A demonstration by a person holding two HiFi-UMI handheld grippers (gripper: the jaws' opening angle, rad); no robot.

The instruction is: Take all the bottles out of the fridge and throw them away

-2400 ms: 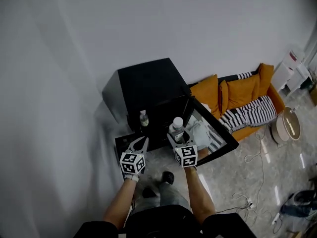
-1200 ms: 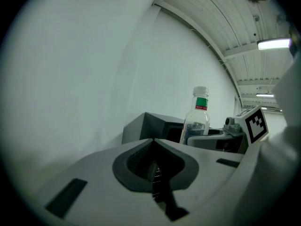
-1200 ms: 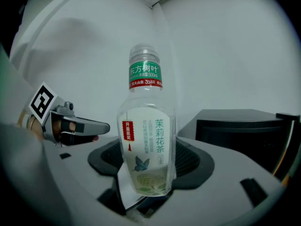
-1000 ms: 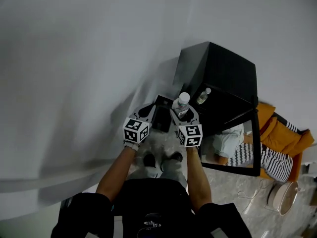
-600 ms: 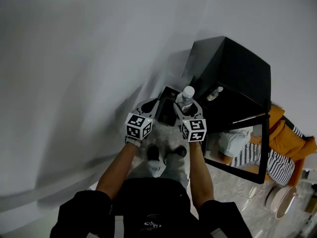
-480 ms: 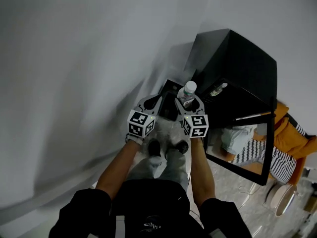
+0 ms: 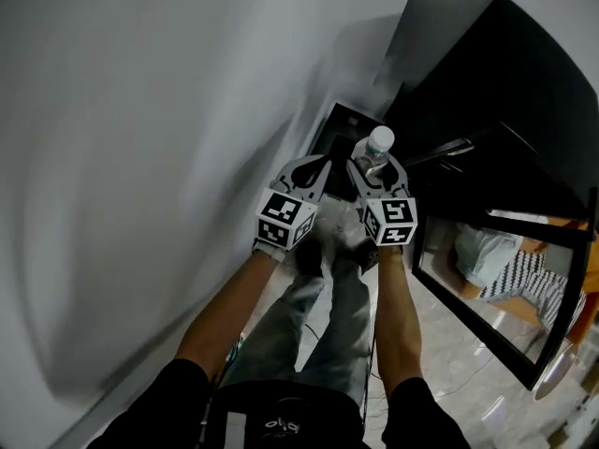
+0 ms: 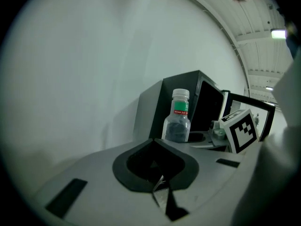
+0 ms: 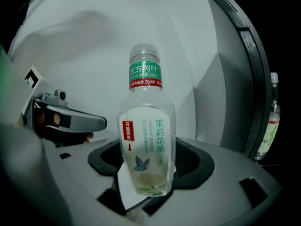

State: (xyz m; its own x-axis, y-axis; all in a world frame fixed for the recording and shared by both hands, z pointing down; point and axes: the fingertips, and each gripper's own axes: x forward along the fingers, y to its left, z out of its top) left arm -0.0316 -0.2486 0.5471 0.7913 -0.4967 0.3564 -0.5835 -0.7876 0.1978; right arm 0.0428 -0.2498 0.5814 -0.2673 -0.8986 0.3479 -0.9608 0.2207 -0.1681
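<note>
Clear plastic bottle (image 9: 146, 140) with a white cap and a green neck band stands upright between the jaws of the right gripper (image 9: 146, 192). The jaws are spread wide and press on its lower body from both sides. In the head view the bottle (image 7: 381, 140) is outside the black fridge (image 7: 505, 92), held out in front of the person, and its cap shows above the right gripper (image 7: 376, 164).

Just to its left, the left gripper (image 7: 314, 166) is at about the same height. Its own view shows the jaws of the left gripper (image 8: 160, 185) closed tip to tip with nothing between them.

A dark open-topped box (image 7: 339, 131) sits on the floor between the white wall (image 7: 140, 157) and the fridge, just beyond both grippers. The fridge's glass door (image 7: 496, 269) is swung open on the right. A second bottle (image 9: 270, 121) stands at the far right of the right gripper view, past the fridge's dark edge (image 9: 251, 79).
</note>
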